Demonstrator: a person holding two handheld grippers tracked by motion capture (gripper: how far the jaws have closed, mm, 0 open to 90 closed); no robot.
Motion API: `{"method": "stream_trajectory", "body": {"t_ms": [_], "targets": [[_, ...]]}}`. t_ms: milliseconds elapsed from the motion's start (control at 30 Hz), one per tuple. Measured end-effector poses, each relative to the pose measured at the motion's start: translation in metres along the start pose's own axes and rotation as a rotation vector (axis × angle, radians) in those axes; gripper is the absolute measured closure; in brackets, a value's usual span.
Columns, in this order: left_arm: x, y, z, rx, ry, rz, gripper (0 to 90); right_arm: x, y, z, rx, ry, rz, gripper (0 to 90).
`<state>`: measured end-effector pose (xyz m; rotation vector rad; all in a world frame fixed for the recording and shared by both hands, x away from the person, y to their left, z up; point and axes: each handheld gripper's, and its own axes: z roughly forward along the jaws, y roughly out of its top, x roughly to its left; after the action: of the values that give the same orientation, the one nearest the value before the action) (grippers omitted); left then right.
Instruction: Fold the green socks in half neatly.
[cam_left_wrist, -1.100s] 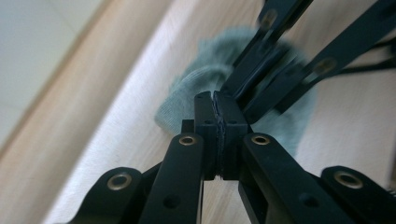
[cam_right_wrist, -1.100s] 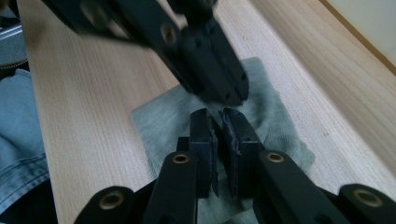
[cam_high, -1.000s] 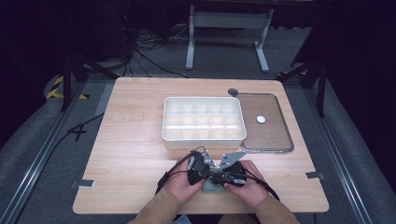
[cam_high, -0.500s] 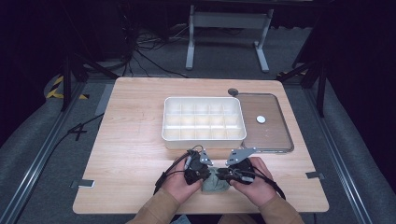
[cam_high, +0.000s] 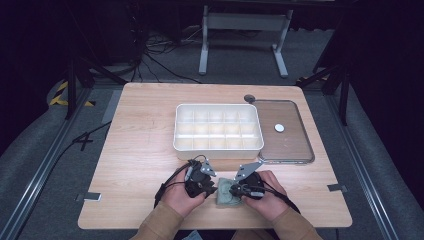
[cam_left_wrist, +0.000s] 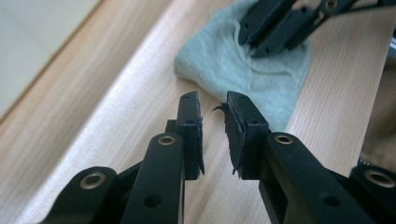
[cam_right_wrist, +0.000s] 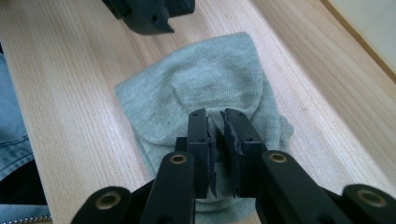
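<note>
A small folded grey-green cloth (cam_high: 225, 196) lies on the wooden table near its front edge, between my two hands. My left gripper (cam_left_wrist: 212, 100) sits just short of the cloth's (cam_left_wrist: 243, 74) near edge. Its jaws have just been opening and stand slightly apart with nothing between them. My right gripper (cam_right_wrist: 215, 116) comes at the cloth (cam_right_wrist: 201, 88) from the other side. Its jaws have just been closing and pinch a small fold of it. In the left gripper view, the right gripper (cam_left_wrist: 259, 44) bites the far part of the cloth, which puckers around its tips.
A white tray (cam_high: 218, 106) with several empty compartments stands mid-table. Beside it on the right lies a clear lid (cam_high: 286, 152) with a small white disc (cam_high: 279, 128) on it. A dark round object (cam_high: 249, 98) sits behind the lid. The table's front edge is close under my hands.
My left gripper has let go of the cloth, drawn back to the left and opened a little. The right gripper stays on the cloth, jaws tighter.
</note>
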<state>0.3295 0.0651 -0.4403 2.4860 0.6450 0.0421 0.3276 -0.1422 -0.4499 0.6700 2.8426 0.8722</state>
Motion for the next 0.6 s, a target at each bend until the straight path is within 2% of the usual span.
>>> {"method": "stream_trajectory", "body": {"t_ms": [67, 200, 300, 400, 467, 500, 533, 567, 600], "targets": [[0.000, 0.000, 0.005, 0.025, 0.003, 0.041, 76.0, 0.000, 0.000, 0.000, 0.002, 0.001, 0.006, 82.5], [-0.003, 0.000, 0.014, 0.071, 0.023, 0.088, 77.5, -0.001, -0.002, 0.001, 0.001, 0.016, 0.011, 83.3], [-0.005, 0.001, 0.018, 0.078, 0.019, 0.129, 78.6, -0.001, -0.002, 0.001, 0.002, 0.018, 0.008, 83.6], [-0.006, 0.002, 0.019, 0.068, 0.017, 0.142, 78.4, -0.002, -0.002, 0.001, 0.000, 0.026, 0.012, 83.9], [-0.007, 0.003, 0.017, 0.031, -0.006, 0.171, 78.2, -0.001, -0.002, 0.001, 0.000, 0.026, 0.014, 84.0], [-0.007, 0.003, 0.017, 0.031, -0.006, 0.171, 78.0, -0.001, -0.002, 0.001, 0.000, 0.026, 0.014, 84.0], [-0.009, 0.004, 0.016, 0.007, -0.008, 0.165, 78.0, -0.001, -0.002, 0.001, 0.000, 0.023, 0.014, 84.0], [-0.010, 0.005, 0.014, -0.025, -0.019, 0.187, 77.8, -0.001, -0.003, 0.001, -0.006, 0.035, 0.020, 84.2], [-0.011, 0.006, 0.012, -0.035, -0.020, 0.197, 77.7, -0.002, -0.003, 0.002, -0.015, 0.044, 0.025, 84.6]]}}
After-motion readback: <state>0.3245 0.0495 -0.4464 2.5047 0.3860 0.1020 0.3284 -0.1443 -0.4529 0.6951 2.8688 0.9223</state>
